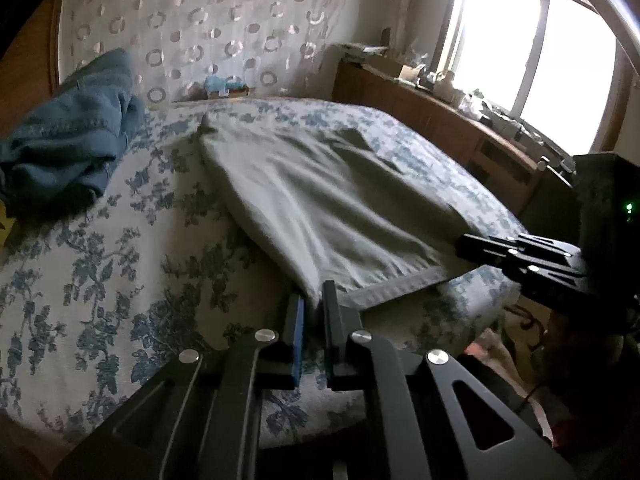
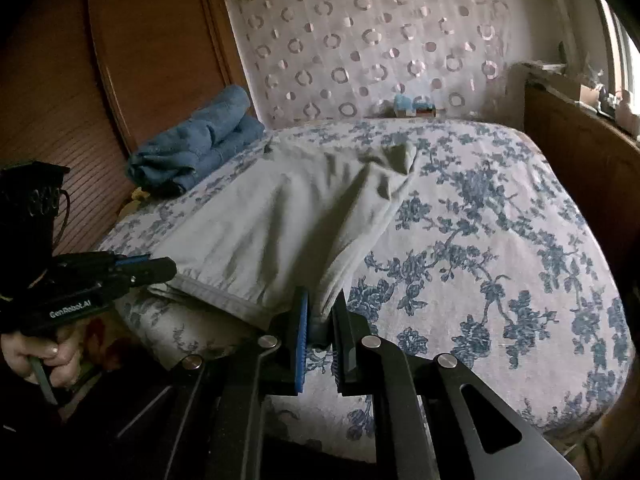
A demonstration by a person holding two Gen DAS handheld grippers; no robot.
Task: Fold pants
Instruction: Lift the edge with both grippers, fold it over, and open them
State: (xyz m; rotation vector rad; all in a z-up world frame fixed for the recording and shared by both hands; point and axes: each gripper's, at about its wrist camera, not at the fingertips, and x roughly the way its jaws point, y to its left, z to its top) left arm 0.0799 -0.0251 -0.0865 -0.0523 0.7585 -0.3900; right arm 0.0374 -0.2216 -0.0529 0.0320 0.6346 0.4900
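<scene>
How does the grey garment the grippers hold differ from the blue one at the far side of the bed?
The grey pants lie spread flat and long; the blue garment sits bunched in a pile. The grey pants are clamped at their near edge by the left gripper and right gripper; the blue garment is untouched. Both rest on the floral bedspread.

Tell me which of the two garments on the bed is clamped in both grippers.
The pale grey pants spread flat mid-bed; left gripper and right gripper each pinch a near-edge corner. The blue garment lies bundled, untouched, by the wardrobe.
</scene>
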